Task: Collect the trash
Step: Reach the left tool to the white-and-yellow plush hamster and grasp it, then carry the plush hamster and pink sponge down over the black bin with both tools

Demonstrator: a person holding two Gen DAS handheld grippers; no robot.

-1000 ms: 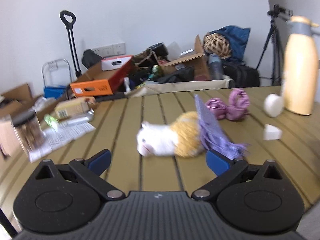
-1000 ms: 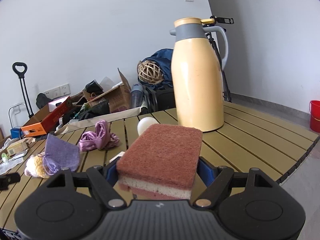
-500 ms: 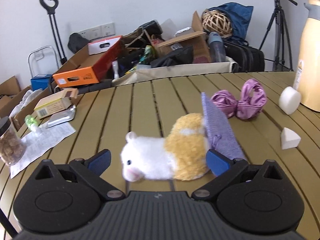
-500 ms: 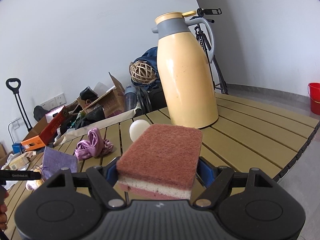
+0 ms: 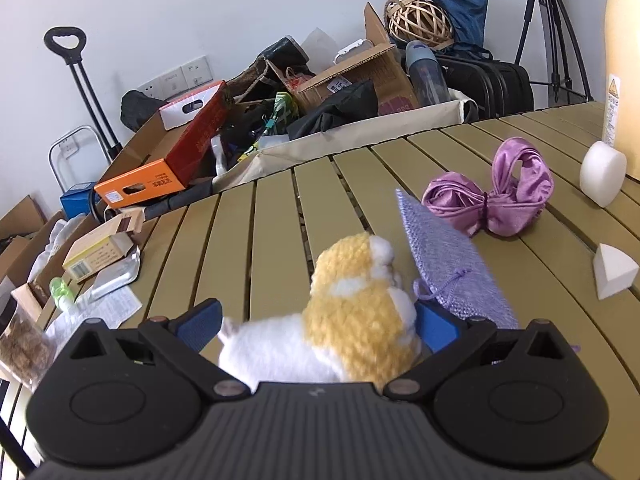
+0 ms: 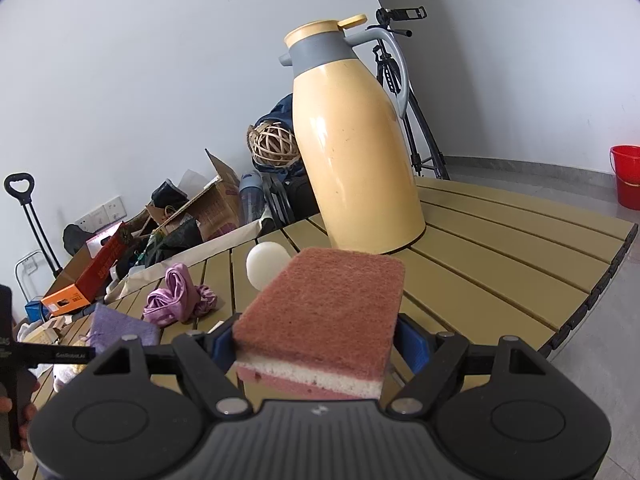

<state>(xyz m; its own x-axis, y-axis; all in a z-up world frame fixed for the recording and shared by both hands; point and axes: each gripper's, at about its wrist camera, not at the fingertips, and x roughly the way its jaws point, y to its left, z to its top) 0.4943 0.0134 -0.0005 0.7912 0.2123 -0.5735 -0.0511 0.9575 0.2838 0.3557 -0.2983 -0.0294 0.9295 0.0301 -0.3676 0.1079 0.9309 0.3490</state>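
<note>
A white and yellow plush toy (image 5: 352,328) lies on the slatted table (image 5: 276,240), between the blue pads of my left gripper (image 5: 318,322), which stands open around it. The right pad is at the toy's yellow side; the left pad is just clear of its white end. A lilac knitted pouch (image 5: 448,264) leans against the toy. My right gripper (image 6: 320,344) is shut on a pink sponge (image 6: 324,304) with a white middle layer, held above the table.
A pink satin bag (image 5: 496,200), a white round block (image 5: 602,178) and a white wedge (image 5: 614,272) lie to the right. A tall yellow thermos (image 6: 352,152) stands behind the sponge. Boxes and papers (image 5: 96,252) sit at the left edge; clutter lies beyond the table.
My left gripper has moved forward over the table, and the plush toy now lies between its fingers. The right gripper has rolled a little, still holding the sponge.
</note>
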